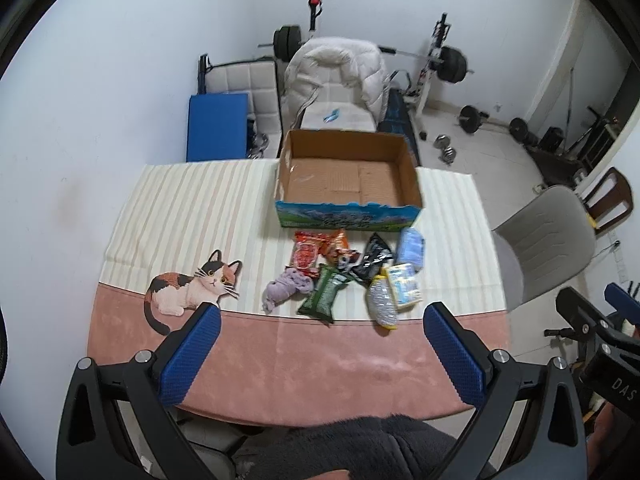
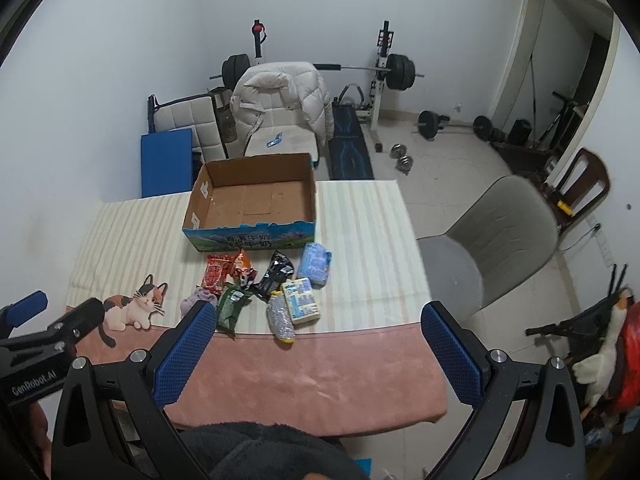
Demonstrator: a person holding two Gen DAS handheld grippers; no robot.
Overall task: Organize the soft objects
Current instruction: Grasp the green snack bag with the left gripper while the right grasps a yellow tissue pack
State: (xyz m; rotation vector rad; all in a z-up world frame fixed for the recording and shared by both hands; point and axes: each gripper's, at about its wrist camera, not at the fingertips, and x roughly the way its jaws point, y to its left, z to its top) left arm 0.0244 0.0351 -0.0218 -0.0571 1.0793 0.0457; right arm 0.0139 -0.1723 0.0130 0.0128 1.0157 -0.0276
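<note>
hidden and unreadable bits

the purple cloth [image 2: 196, 298] is half hidden behind the right gripper's blue pad [image 2: 185, 354]. the orange packet [image 1: 338, 246] overlaps the red one [image 1: 306, 256]. print on the green packet [image 1: 322, 292] is too small to read.

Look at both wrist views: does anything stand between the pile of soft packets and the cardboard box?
Nothing visible does. The pile lies on the cloth just in front of the open, empty cardboard box; only the box's low front wall must be cleared.

Bare pink cloth [image 1: 320, 360] lies before the packet cluster [image 1: 348, 276]; the cardboard box [image 1: 348, 176] blocks behind.
</note>
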